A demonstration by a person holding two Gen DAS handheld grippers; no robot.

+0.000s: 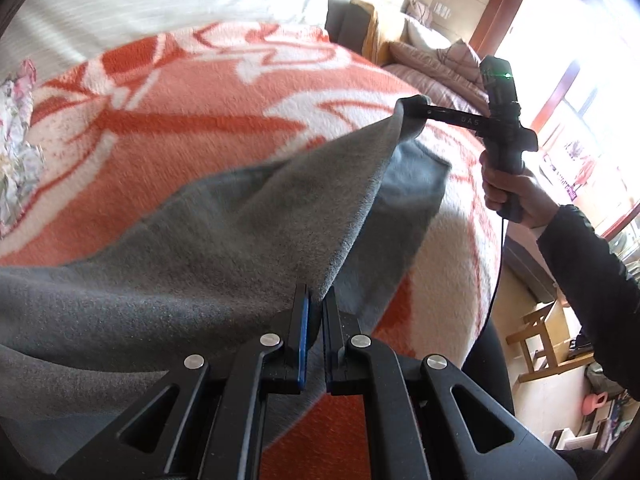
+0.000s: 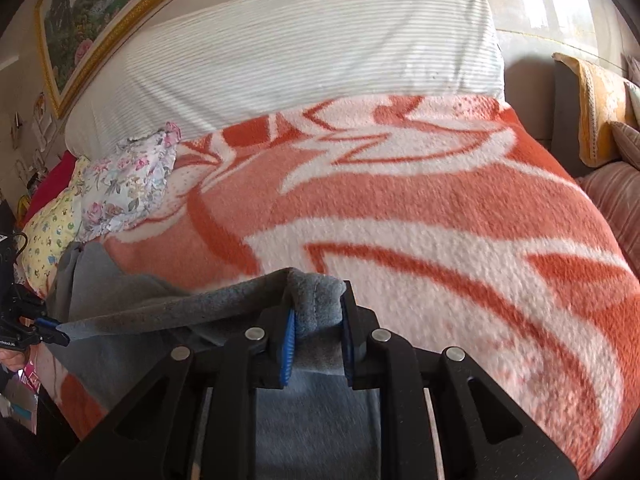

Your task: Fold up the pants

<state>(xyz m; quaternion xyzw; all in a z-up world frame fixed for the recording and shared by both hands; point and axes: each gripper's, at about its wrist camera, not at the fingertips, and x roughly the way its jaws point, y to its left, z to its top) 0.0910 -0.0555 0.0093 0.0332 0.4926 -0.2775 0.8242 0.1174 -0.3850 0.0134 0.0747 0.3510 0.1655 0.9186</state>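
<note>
The grey fleece pants [image 1: 200, 260] hang stretched between both grippers above the bed. At the bottom of the left wrist view, my left gripper [image 1: 316, 300] is shut on one edge of the fabric. My right gripper [image 1: 412, 106], held by a hand [image 1: 508, 188] at the upper right, pinches the far corner. In the right wrist view, the right gripper [image 2: 318, 312] is shut on a bunched fold of the pants [image 2: 224, 304]. The taut edge runs left to the left gripper [image 2: 60, 334]. More grey cloth sags onto the bed below.
An orange and white blanket [image 2: 400, 208] covers the bed. Floral pillows [image 2: 128, 184] lie at its left, with a striped white headboard [image 2: 280, 52] behind. Pink bedding [image 1: 432, 60] sits beyond the bed, a wooden stool [image 1: 536, 340] on the floor at right.
</note>
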